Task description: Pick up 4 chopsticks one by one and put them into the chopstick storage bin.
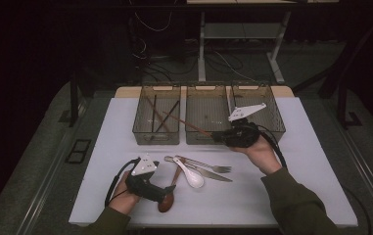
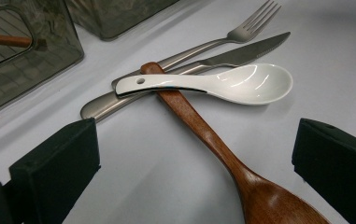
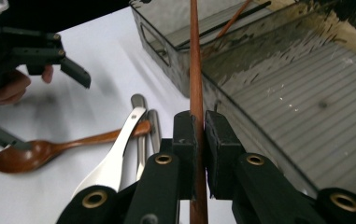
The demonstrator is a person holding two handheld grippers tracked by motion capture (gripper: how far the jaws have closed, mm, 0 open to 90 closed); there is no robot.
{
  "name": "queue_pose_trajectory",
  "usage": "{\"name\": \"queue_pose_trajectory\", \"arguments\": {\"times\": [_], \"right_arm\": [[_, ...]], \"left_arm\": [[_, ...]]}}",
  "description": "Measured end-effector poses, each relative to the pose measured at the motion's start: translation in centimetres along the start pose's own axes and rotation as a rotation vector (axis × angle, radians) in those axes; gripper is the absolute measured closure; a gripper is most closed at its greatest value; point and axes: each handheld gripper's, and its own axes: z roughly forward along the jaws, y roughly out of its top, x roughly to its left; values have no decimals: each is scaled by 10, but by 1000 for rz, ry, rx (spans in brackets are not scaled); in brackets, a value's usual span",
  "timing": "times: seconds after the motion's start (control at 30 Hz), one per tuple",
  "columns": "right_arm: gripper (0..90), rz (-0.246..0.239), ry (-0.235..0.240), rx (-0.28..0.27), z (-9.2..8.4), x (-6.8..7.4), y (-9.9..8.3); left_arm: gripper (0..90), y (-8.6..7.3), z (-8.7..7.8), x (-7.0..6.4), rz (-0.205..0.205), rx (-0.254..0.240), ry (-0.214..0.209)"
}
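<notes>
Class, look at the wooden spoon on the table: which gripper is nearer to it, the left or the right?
Left. The left gripper sits open right at the wooden spoon, its jaws either side of the bowl. The right gripper is farther off by the bins, shut on a chopstick.

A white table (image 1: 291,196) stands on a grey floor (image 1: 37,161) in a dark room. Behind it a desk frame with pale metal legs (image 1: 201,54) rises from the floor, loose cables (image 1: 150,58) trailing around it. The walls are lost in shadow

white spoon (image 2: 241,84), fork (image 2: 241,32), knife (image 2: 241,53), white table (image 1: 296,161)
</notes>
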Motion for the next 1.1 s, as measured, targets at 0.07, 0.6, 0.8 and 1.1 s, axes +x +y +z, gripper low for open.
{"name": "queue_pose_trajectory", "arguments": {"times": [0.07, 0.6, 0.8, 1.1], "right_arm": [[832, -1, -3, 4, 4, 0, 6], [831, 6, -41, 46, 45, 0, 43], [831, 23, -58, 66, 61, -2, 53], [831, 41, -96, 105, 85, -8, 64]], "left_arm": [[0, 0, 0, 0, -2, 0, -1], [0, 0, 0, -1, -8, -7, -5], [0, 0, 0, -1, 1, -4, -8], [0, 1, 1, -1, 5, -4, -12]]}}
